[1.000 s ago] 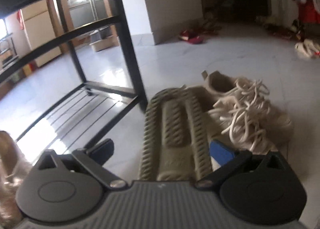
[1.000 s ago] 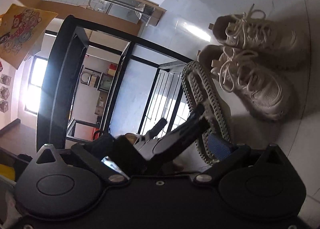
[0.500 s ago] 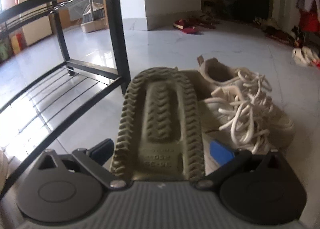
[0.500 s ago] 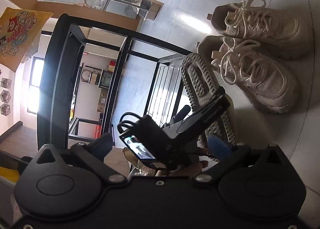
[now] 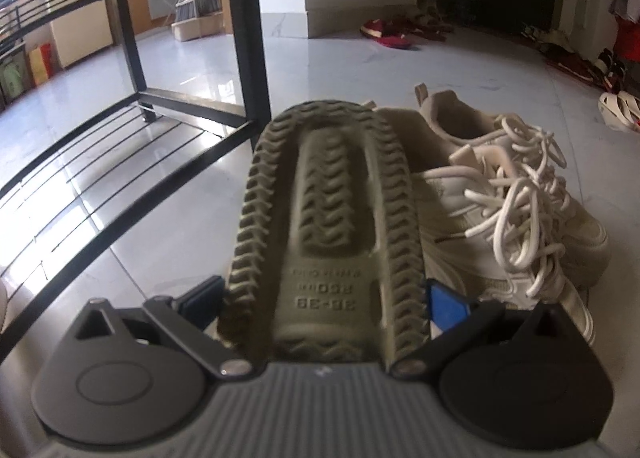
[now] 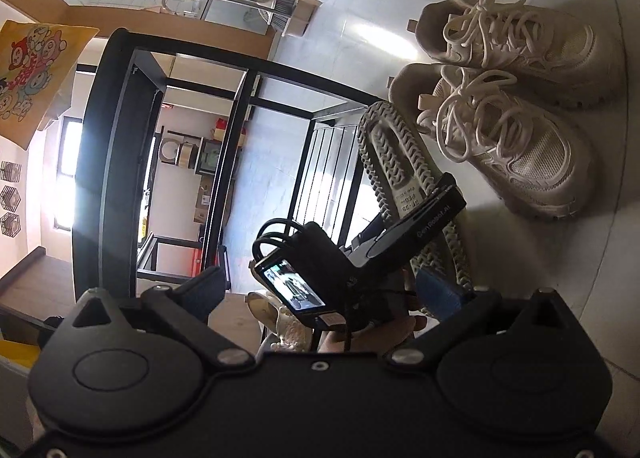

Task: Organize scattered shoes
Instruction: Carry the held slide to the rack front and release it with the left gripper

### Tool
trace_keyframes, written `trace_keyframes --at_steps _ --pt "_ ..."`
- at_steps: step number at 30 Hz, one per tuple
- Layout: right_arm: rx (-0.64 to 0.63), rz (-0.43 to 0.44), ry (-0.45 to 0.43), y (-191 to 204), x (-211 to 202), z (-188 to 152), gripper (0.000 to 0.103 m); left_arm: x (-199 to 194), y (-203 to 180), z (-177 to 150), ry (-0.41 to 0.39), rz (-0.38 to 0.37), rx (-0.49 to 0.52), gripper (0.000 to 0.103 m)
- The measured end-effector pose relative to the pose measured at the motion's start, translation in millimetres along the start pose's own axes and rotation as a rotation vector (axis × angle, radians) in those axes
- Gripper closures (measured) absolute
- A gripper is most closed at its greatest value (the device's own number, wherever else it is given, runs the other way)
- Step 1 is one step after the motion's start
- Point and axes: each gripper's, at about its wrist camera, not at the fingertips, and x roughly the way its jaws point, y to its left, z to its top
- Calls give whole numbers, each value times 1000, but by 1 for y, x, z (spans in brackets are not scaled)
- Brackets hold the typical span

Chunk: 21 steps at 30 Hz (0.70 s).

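Pale marble-look floor (image 5: 168, 242) stretches back to a cream wall and a dark doorway, with red slippers (image 5: 386, 33) and other footwear scattered far off near the wall. On the left stands a black metal shoe rack (image 5: 248, 37), its upright post just beyond the held shoe and its low wire shelf running along the floor toward the near left edge of the left wrist view; in the right wrist view the same rack (image 6: 120, 137) rises as a tall open frame.

Beside the rack's corner post, a pair of beige sneakers (image 5: 512, 209) with loose white laces sits side by side on the floor, upright and touching each other; the right wrist view shows them (image 6: 508, 105) from above.

The olive slipper (image 5: 332, 225) is off the floor, sole turned to the camera, its ridged tread and moulded size marks readable. It hangs just left of the sneakers and right of the rack post. The left gripper (image 5: 324, 298) pinches it across the width, blue-padded fingers (image 5: 446, 304) pressed to each edge of the sole. From the right wrist view the slipper (image 6: 400, 165) and that gripper (image 6: 416, 217) appear together.

The right gripper (image 6: 324, 290) holds nothing, its fingers (image 6: 436, 294) spread wide.
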Motion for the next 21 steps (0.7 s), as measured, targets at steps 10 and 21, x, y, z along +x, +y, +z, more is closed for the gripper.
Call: trace_keyframes --at_steps 10,21 --pt "16 -5 6 -4 2 0 0 -44 37 -3 -42 3 -142 2" --pt "18 -12 -2 -3 -3 -1 0 -216 111 -49 -167 191 -381 1"
